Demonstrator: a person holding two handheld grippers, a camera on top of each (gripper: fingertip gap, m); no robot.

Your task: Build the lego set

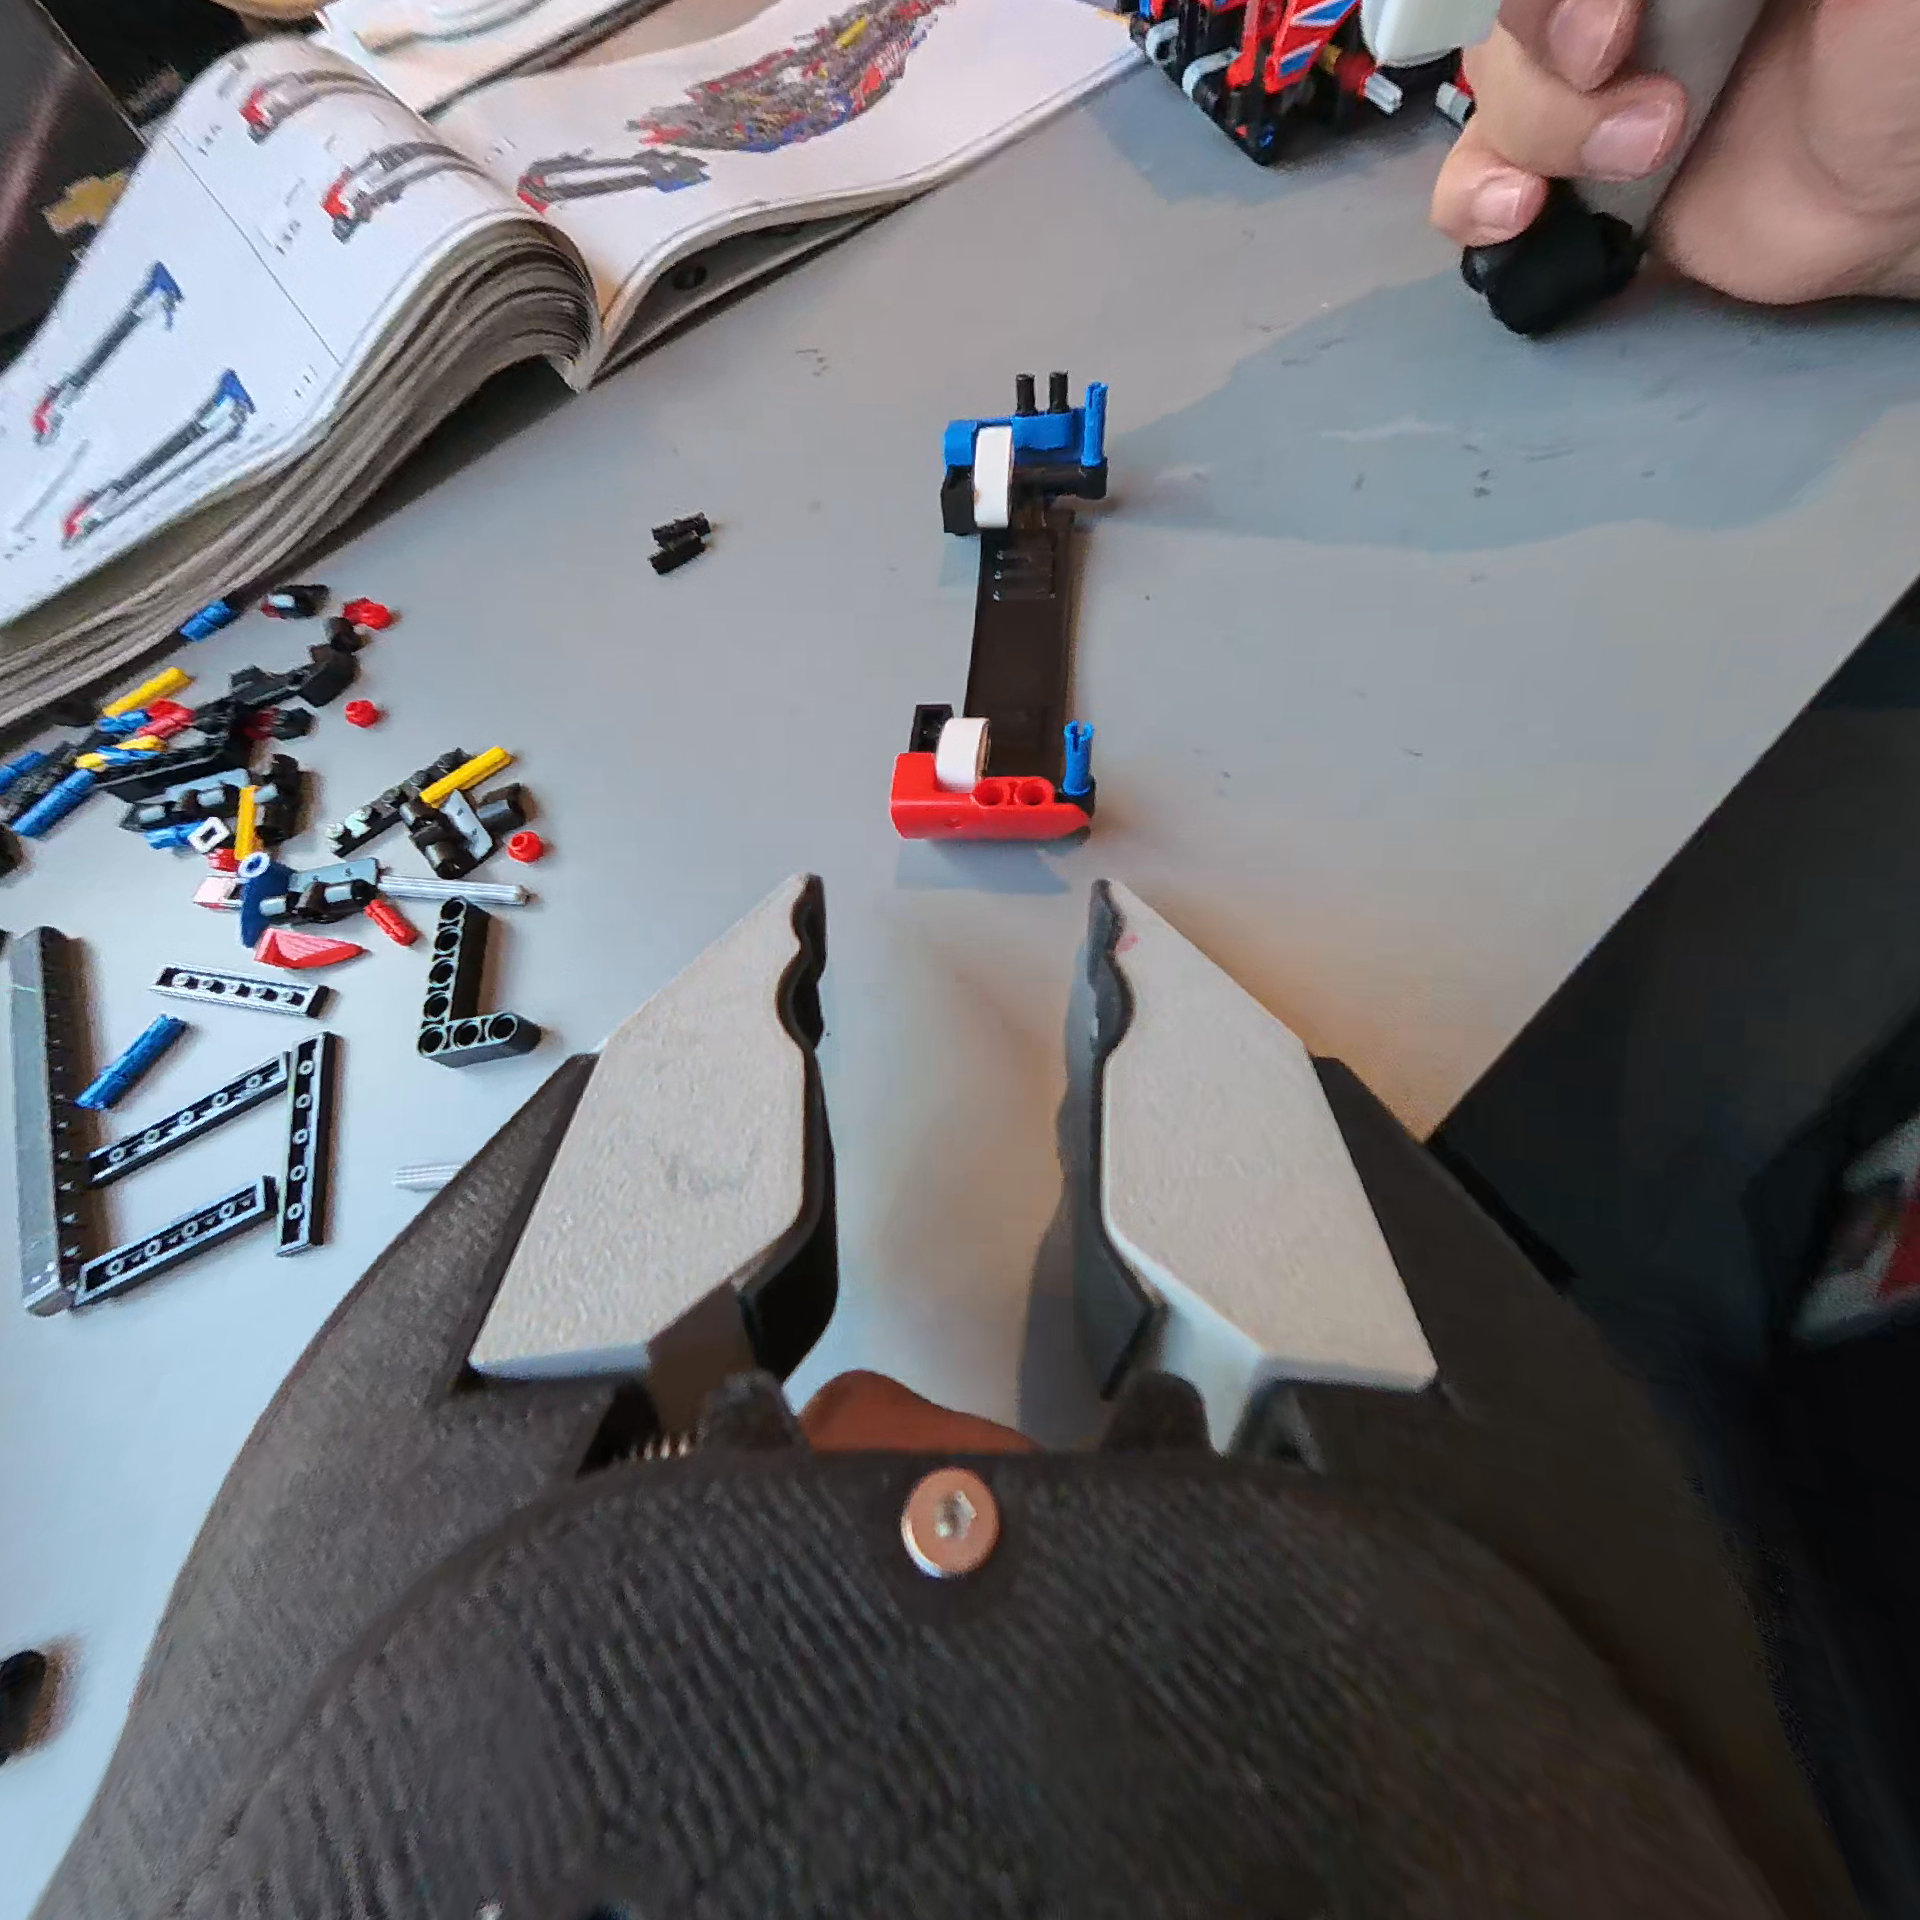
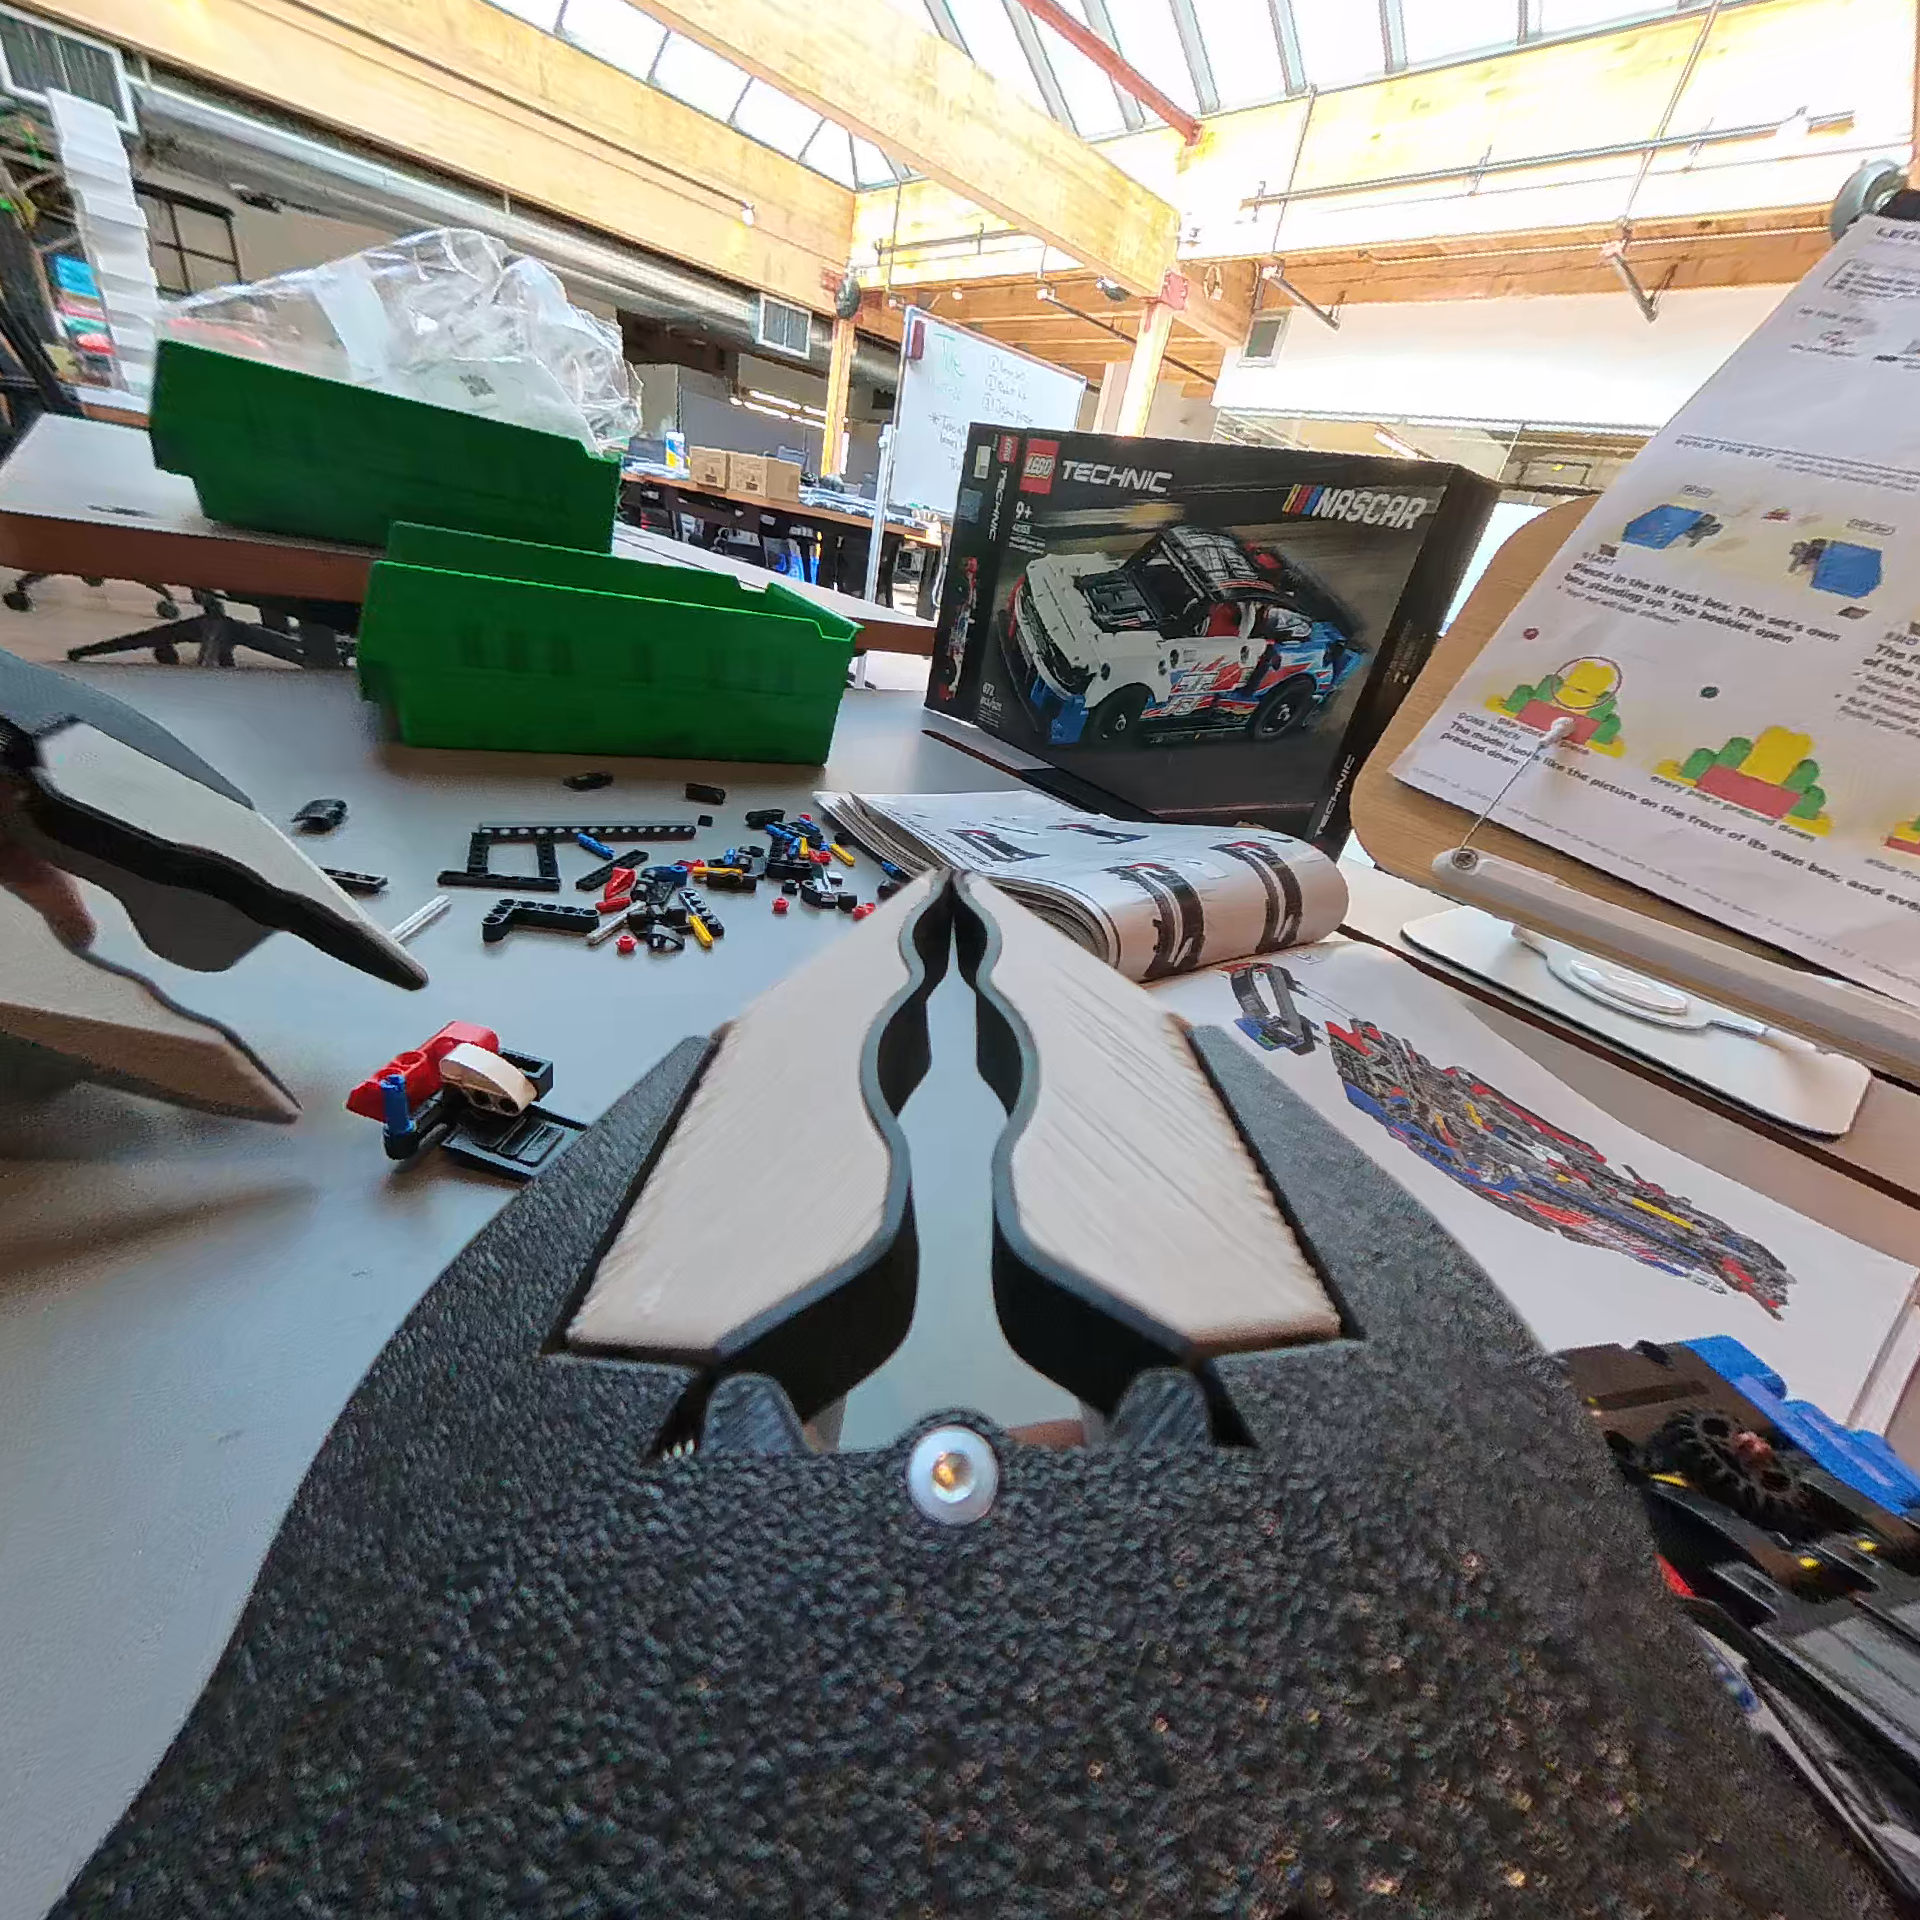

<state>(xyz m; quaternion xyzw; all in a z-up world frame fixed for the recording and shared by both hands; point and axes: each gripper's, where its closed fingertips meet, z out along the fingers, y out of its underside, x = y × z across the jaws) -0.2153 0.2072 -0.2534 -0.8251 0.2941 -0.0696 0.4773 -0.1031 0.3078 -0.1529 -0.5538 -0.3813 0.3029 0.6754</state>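
Observation:
A small sub-assembly (image 1: 1013, 613) lies on the grey table: a long black piece with a blue and white end far off and a red and white end near me. My left gripper (image 1: 956, 914) is open and empty, just short of its red end. The sub-assembly also shows in the right wrist view (image 2: 468, 1101), partly hidden behind my right gripper. My right gripper (image 2: 951, 883) is shut with nothing between its tips, held above the table. The left gripper's fingers (image 2: 208, 862) show at that view's left edge. Two black pins (image 1: 681, 542) lie to the sub-assembly's left.
Loose bricks (image 1: 260, 883) spread over the table's left, also seen in the right wrist view (image 2: 665, 883). An open instruction booklet (image 1: 436, 239) lies beyond them. Two green bins (image 2: 582, 644), the set's box (image 2: 1195, 623), a sheet on a stand (image 2: 1714, 623) and the partly built car (image 2: 1766, 1507) surround the work area. The table edge (image 1: 1662, 831) runs close on the right. My right fingertips sit around 20 cm from my left ones. My left tips are about 30 cm from the partly built car (image 2: 1766, 1507), my right tips only 15 cm.

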